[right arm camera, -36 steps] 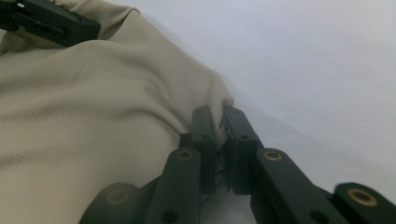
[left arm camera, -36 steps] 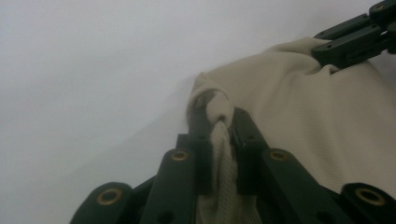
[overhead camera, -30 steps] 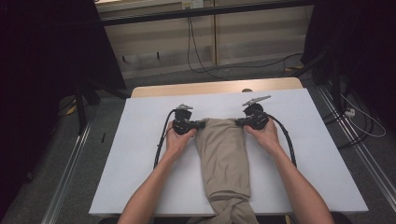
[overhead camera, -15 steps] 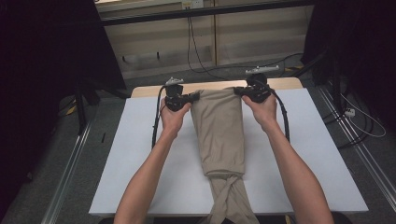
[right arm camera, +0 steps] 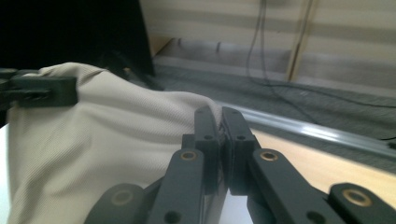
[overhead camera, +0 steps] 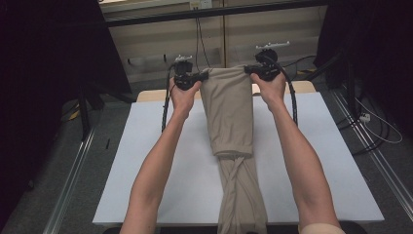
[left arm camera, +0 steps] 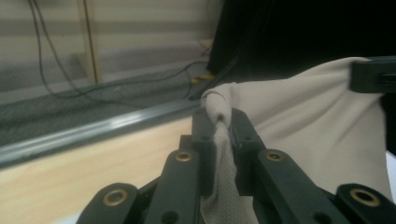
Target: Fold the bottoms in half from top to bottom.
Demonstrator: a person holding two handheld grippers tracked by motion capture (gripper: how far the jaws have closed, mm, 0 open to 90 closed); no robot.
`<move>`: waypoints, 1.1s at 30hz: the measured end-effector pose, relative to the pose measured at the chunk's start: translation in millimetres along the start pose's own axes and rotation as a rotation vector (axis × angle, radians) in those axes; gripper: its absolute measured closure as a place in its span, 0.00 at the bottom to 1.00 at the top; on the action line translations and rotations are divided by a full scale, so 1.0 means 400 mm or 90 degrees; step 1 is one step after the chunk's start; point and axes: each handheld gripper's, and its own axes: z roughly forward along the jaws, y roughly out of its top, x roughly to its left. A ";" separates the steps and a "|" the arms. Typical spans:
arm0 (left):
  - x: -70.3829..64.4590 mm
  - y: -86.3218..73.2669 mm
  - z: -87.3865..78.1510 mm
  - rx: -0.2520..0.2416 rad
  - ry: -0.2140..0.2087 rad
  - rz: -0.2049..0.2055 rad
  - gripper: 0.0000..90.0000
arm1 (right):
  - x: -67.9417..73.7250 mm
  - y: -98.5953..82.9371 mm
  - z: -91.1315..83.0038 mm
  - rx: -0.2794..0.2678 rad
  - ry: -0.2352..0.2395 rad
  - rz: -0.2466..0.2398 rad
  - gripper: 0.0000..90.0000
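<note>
Looking down from the high view, I am seeing the left gripper and the right gripper holding up the top edge of a pair of beige trousers — each one is pinching a corner of the waist, well above the far edge of the white table. The cloth is hanging taut between them, and the twisted legs are trailing down over the near part of the table toward its front edge. My left hand and right hand are wrapping the gripper handles, with a black cable looping down beside the left wrist.

Through the left gripper view, I am watching the left gripper clamping hard on a rolled fold of the trousers; the jaws are closed with the fabric bunching up between them and poking out above. The other gripper is showing at the far corner of the cloth, at the right edge.

Through the right gripper view, the right gripper is squeezing the trousers too — its jaws are pressing nearly together with only a thin edge of cloth caught between them. The left gripper is biting the opposite corner at the left of that view, and the wooden strip is lying below.
</note>
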 end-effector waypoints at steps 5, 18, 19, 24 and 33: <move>0.017 -0.045 0.035 0.039 0.014 -0.019 0.66 | -0.024 -0.008 0.034 0.006 -0.021 0.034 0.64; -0.051 -0.195 -0.077 0.059 -0.026 0.027 0.27 | 0.063 -0.240 -0.082 0.060 0.108 -0.023 0.60; -0.058 -0.209 -0.090 0.063 -0.031 0.029 0.26 | 0.073 -0.263 -0.099 0.070 0.110 -0.031 0.60; -0.096 -0.292 -0.152 0.077 -0.056 0.040 0.18 | 0.115 -0.364 -0.183 0.099 0.158 -0.048 0.62; -0.148 -0.420 -0.271 0.127 -0.077 0.070 0.13 | 0.241 -0.511 -0.292 0.161 0.235 -0.097 0.77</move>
